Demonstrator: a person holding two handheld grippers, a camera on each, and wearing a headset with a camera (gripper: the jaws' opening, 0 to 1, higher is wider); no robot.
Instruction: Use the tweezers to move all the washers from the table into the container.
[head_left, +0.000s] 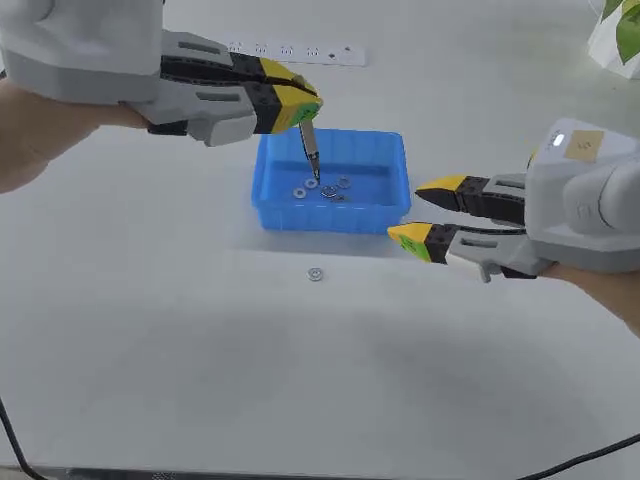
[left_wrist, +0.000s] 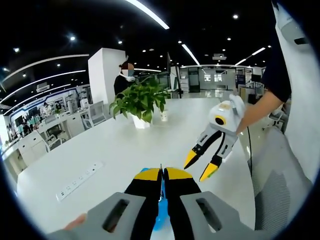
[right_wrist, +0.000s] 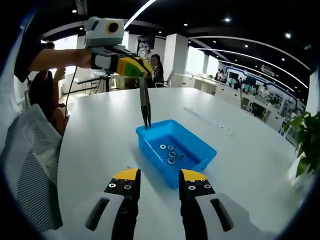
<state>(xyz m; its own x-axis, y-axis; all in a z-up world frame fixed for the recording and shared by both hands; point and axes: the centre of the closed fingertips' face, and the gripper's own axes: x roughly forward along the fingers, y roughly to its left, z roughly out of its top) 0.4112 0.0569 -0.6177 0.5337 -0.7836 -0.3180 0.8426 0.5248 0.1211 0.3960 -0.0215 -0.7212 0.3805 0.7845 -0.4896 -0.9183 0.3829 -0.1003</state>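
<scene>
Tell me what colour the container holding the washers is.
Blue. The container shows best in the right gripper view.

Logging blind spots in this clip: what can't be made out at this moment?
- Head view: tweezers tips too small to show whether they hold a washer.
- Head view: washers in the container clump; count unclear.
- Left gripper view: left tongs hide most of the container.

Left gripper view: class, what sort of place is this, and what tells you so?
Probably an open-plan office: a large white table with a power strip, a potted plant, desks at the left and ceiling strip lights.
</scene>
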